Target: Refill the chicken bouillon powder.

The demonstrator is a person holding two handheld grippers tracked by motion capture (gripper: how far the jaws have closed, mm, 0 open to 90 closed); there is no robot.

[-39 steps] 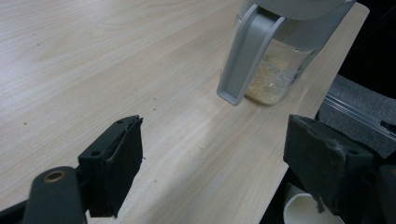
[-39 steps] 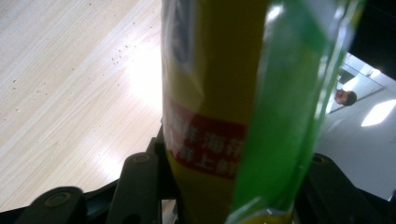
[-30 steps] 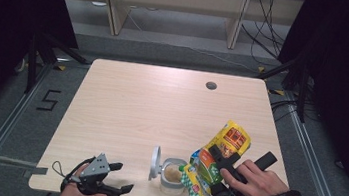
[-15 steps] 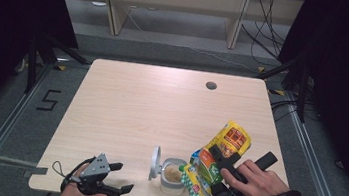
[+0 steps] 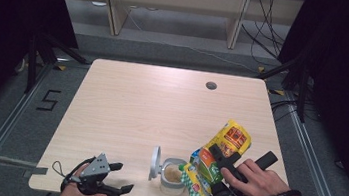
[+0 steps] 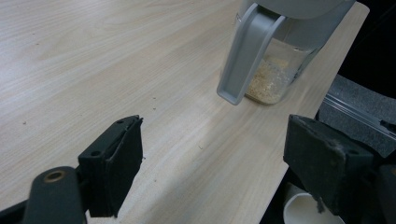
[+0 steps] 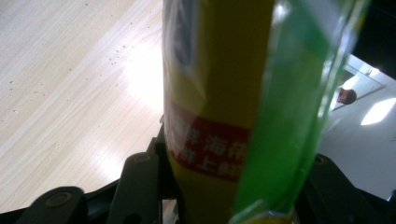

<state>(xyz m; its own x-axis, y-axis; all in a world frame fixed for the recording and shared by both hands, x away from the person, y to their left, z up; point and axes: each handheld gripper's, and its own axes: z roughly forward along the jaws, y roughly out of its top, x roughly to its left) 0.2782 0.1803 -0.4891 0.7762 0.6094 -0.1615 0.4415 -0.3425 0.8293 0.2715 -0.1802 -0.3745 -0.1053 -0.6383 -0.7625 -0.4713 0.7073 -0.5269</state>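
Nothing has moved: right fingers (image 7: 224, 186) stay clamped on tilted bag (image 5: 215, 161), mouth over jar (image 5: 173, 176); left fingers (image 6: 224, 154) wide, empty, jar beyond. Pouring partway; jar barely filled.

In the high view the worktop (image 5: 151, 105) is evenly and brightly lit from above, while the left and right sides of the frame sink into near black. Shadows under the things are short and soft. The right gripper view shows a strong white glare patch on the wood at upper centre, and the yellow-green packet (image 7: 233, 107) close to the lens is blurred. The left gripper view is sharper, with mild softening toward its edges.
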